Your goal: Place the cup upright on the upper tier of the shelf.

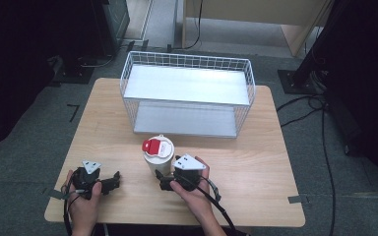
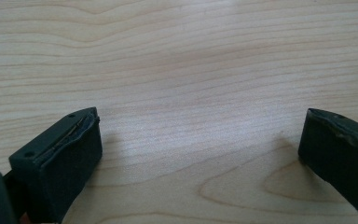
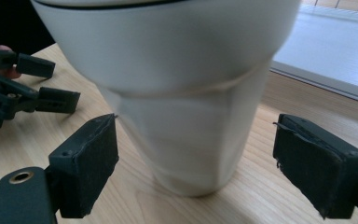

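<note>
A white cup (image 1: 156, 161) with a white lid and a red tab (image 1: 152, 145) stands upright on the wooden table (image 1: 256, 162), in front of the wire basket. My right gripper (image 1: 161, 180) is right beside its base on the near side. In the right gripper view the cup (image 3: 186, 93) looms close ahead of the right gripper (image 3: 196, 123), whose jaws stand apart on either side of it without touching. My left gripper (image 1: 114, 181) rests low over the table at the near left, open; in its own view the left gripper (image 2: 200, 140) has just bare wood between its jaws.
A white wire basket (image 1: 187, 59) with two flat shelves stands at the back of the table. The left gripper's jaws (image 3: 42, 86) show at the left of the right gripper view. Dark stands and cables lie on the floor around the table.
</note>
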`<action>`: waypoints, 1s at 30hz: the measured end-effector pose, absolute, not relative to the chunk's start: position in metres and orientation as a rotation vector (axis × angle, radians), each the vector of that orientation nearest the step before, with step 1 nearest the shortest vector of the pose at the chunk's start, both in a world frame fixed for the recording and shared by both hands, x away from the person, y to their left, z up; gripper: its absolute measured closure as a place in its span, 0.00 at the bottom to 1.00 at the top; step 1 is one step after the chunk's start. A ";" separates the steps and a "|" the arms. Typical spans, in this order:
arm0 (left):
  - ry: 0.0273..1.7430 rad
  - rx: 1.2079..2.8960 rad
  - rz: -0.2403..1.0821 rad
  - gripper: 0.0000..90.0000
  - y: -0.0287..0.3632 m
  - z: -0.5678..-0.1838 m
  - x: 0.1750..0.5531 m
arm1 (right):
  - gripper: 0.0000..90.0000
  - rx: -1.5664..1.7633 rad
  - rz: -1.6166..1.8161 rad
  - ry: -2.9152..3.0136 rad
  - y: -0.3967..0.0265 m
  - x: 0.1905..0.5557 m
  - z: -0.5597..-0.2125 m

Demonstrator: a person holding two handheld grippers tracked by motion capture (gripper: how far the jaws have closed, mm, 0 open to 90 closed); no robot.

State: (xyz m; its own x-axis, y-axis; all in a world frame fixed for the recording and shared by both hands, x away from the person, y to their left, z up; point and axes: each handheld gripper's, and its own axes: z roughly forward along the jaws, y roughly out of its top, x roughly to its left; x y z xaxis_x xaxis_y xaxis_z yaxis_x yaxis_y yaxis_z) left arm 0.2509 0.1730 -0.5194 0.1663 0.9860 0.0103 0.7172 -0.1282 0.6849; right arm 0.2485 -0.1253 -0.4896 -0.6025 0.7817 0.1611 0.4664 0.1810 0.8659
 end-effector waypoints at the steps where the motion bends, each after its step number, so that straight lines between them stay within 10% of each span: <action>1: 1.607 1.908 0.648 0.00 0.173 -0.519 0.251 | 0.15 1.187 1.393 2.144 -0.124 0.249 -0.490; 30: 1.606 1.908 0.647 0.00 0.172 -0.519 0.251 | 0.12 1.145 1.447 1.935 -0.092 0.260 -0.494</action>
